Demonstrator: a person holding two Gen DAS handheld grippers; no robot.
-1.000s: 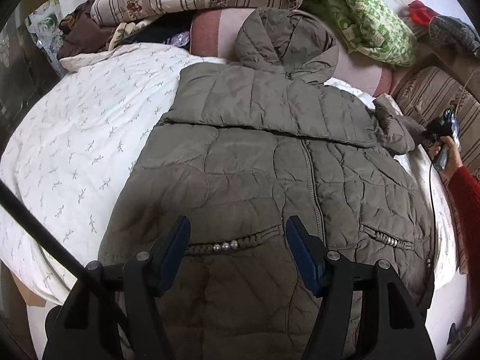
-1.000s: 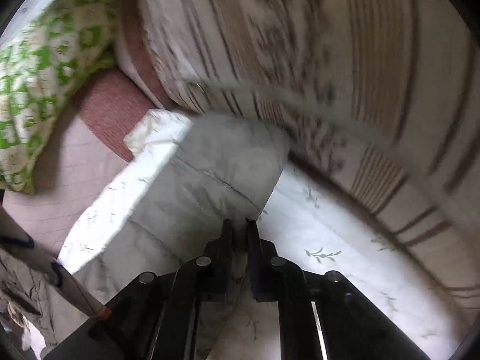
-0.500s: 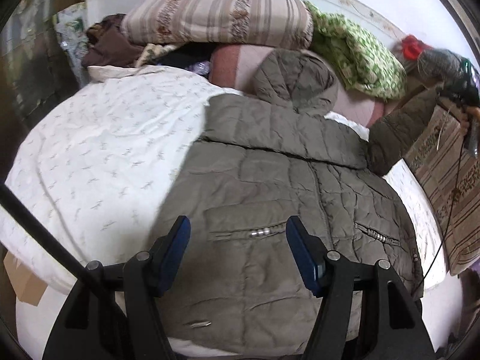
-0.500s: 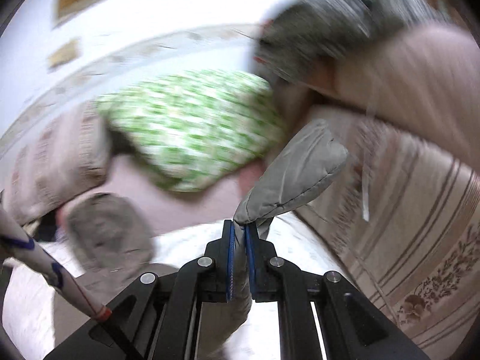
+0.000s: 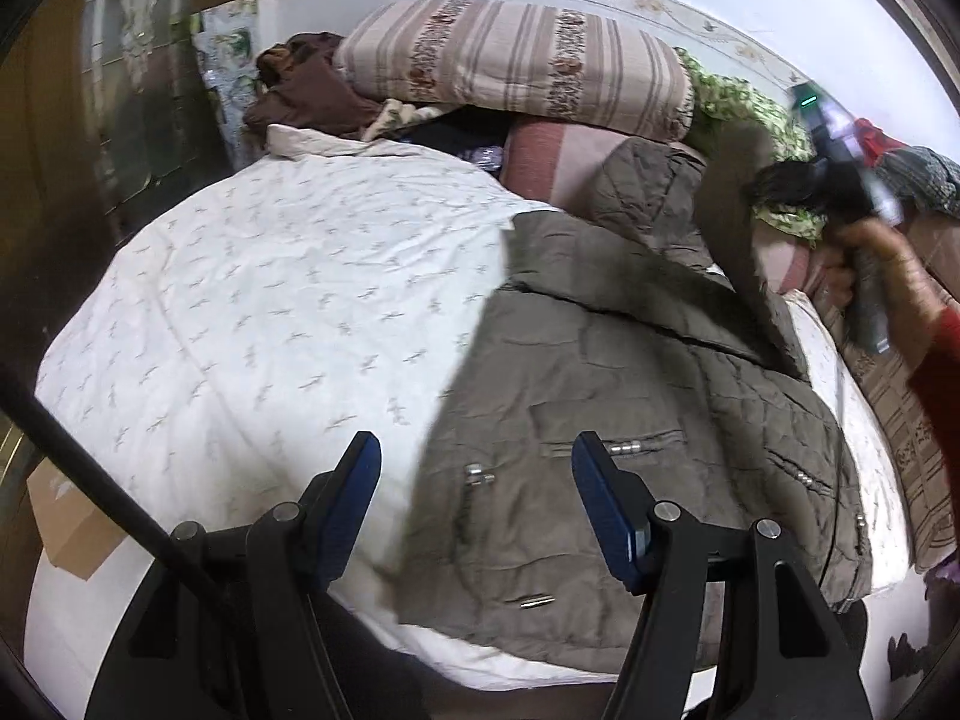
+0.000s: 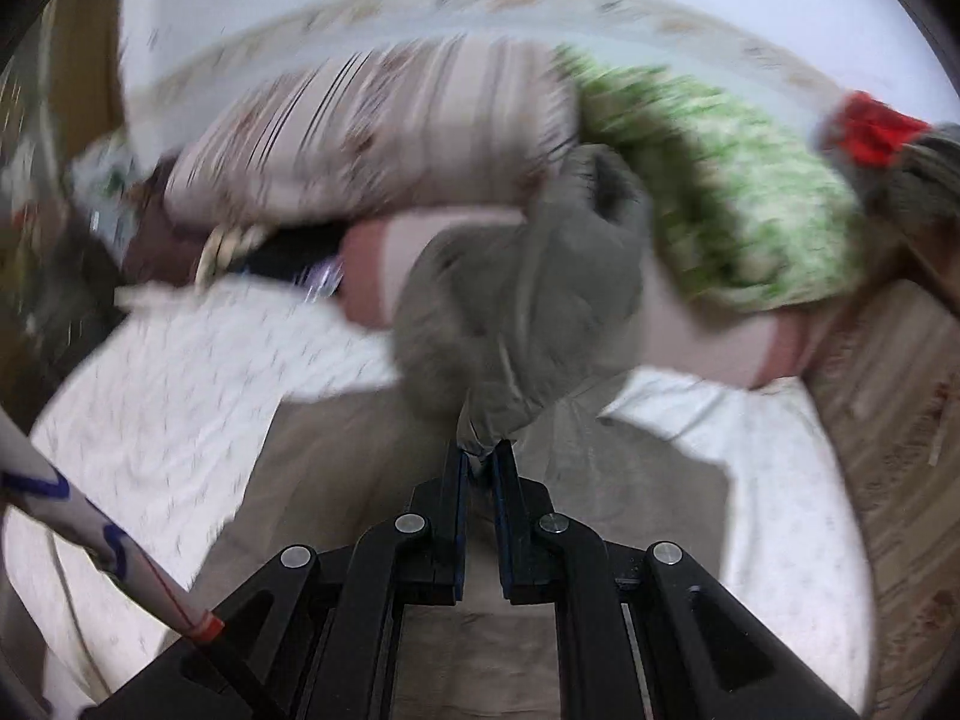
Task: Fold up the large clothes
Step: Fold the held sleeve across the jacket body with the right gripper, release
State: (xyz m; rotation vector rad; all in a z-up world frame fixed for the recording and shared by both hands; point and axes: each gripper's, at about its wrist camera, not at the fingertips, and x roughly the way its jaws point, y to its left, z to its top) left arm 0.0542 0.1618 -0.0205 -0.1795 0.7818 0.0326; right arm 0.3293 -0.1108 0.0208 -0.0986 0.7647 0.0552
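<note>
My right gripper (image 6: 479, 461) is clamped on the sleeve (image 6: 528, 306), lifted at frame centre so I can swing it across the jacket (image 5: 630, 420); my left gripper (image 5: 476, 480) hangs apart at lower centre, holding nothing, ready to pin the hem; the jacket lies front up on the white quilt (image 5: 270, 312).
</note>
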